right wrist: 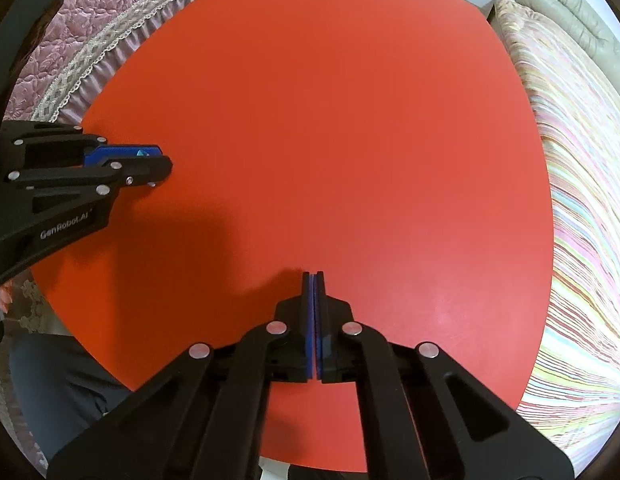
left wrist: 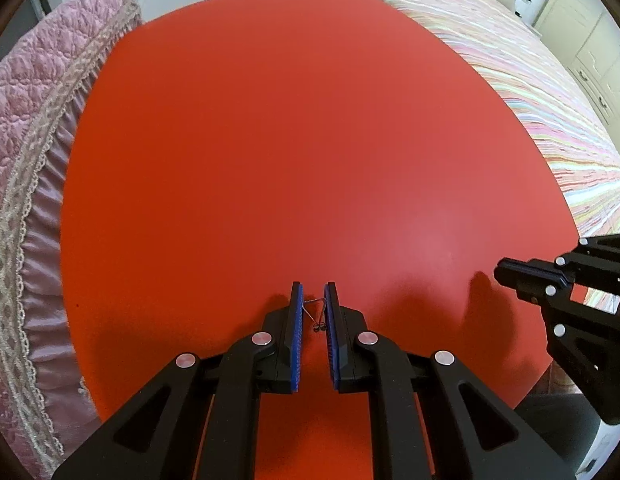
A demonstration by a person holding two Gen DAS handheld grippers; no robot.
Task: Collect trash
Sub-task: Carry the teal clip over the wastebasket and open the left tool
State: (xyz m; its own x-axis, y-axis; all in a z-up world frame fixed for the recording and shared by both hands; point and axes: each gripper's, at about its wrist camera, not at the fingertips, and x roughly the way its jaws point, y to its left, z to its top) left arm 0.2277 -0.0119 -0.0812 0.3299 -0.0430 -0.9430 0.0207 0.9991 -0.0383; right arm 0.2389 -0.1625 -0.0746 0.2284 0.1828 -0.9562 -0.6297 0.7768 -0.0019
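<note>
One wire clip [left wrist: 315, 314] pinched between left tongs [left wrist: 313, 300] | right tongs [right wrist: 313, 280] closed, empty | red table [left wrist: 290, 140]

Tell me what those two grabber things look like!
Each hand-held gripper is black plastic with jointed link bars, round silver pins and bright blue ribbed pads on its two fingers. See the left hand-held gripper and the right hand-held gripper. The left one has white "GenRobot.AI" lettering on its side.

Both wrist cameras look steeply down, close over the red desk [left wrist: 270, 140]; each catches the other tool at its edge: three o'clock, nine o'clock.
</note>
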